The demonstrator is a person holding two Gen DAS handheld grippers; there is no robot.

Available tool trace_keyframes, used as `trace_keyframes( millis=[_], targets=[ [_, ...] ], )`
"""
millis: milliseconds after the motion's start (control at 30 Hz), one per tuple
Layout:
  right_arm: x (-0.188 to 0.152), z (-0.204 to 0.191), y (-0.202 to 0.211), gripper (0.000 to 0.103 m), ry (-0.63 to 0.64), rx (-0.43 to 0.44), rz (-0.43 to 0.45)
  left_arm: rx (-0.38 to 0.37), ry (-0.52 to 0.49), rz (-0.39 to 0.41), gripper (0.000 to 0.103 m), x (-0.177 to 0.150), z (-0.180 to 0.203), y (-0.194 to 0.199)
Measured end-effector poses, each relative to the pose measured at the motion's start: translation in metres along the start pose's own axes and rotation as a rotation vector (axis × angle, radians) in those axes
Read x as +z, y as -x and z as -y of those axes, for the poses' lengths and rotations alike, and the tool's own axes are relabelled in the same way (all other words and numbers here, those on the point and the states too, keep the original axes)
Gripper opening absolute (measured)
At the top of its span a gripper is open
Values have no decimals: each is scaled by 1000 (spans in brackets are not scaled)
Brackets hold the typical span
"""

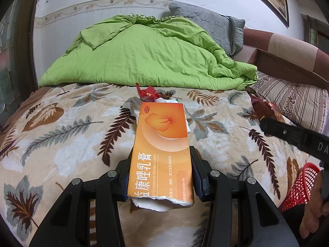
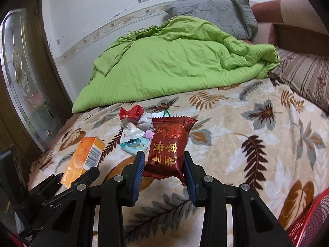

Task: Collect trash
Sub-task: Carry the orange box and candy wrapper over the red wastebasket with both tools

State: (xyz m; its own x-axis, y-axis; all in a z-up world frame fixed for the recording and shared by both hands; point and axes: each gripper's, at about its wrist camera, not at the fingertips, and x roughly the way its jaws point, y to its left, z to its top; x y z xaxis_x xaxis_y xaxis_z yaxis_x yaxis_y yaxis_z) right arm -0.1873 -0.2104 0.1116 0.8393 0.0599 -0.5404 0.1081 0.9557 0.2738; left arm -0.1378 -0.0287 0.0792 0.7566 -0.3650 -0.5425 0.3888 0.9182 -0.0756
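Note:
My left gripper (image 1: pixel 161 154) is shut on an orange medicine box (image 1: pixel 162 142) with a torn end, held above the bed; the box also shows in the right wrist view (image 2: pixel 85 160). My right gripper (image 2: pixel 163 158) is shut on a dark red snack packet (image 2: pixel 169 146), seen partly in the left wrist view (image 1: pixel 265 108). More trash lies on the leaf-patterned blanket (image 2: pixel 246 127): a red wrapper (image 2: pixel 131 112), a white wrapper (image 2: pixel 131 133), a teal wrapper (image 2: pixel 135 145) and a grey crumpled wad (image 2: pixel 145 122). A red mesh basket (image 2: pixel 310 222) sits at the lower right, also in the left wrist view (image 1: pixel 300 185).
A green quilt (image 1: pixel 148 51) is heaped at the far side of the bed, with a grey pillow (image 1: pixel 207 22) behind and a striped pillow (image 1: pixel 292 100) to the right. A glass-panelled door (image 2: pixel 22 78) stands at the left. The wall is behind the bed.

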Motion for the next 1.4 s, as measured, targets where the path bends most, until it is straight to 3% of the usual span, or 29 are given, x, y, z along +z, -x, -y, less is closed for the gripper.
trace_keyframes(
  millis=[200,500,667,833,1000,1167,1400],
  targets=[
    [1,8,21,40,-24,7,6,-13,-50,17,45,3,23,13],
    [-1,40,61,40,-72,-12,27,-98,-124,32,45,4,67,35],
    [-3,72,97,40,-116,-37,46,-186,-163,30,45,8,99,48],
    [-7,109,142,40,-152,-84,78,-327,-219,6,45,12,142,63],
    [-22,156,190,40,-216,-168,97,-504,-298,-63,45,12,199,70],
    [-39,198,222,40,-284,-243,80,-684,-375,-190,45,0,265,65],
    [-68,242,241,42,-357,-337,39,-784,-447,-343,45,-25,333,39]
  ],
)
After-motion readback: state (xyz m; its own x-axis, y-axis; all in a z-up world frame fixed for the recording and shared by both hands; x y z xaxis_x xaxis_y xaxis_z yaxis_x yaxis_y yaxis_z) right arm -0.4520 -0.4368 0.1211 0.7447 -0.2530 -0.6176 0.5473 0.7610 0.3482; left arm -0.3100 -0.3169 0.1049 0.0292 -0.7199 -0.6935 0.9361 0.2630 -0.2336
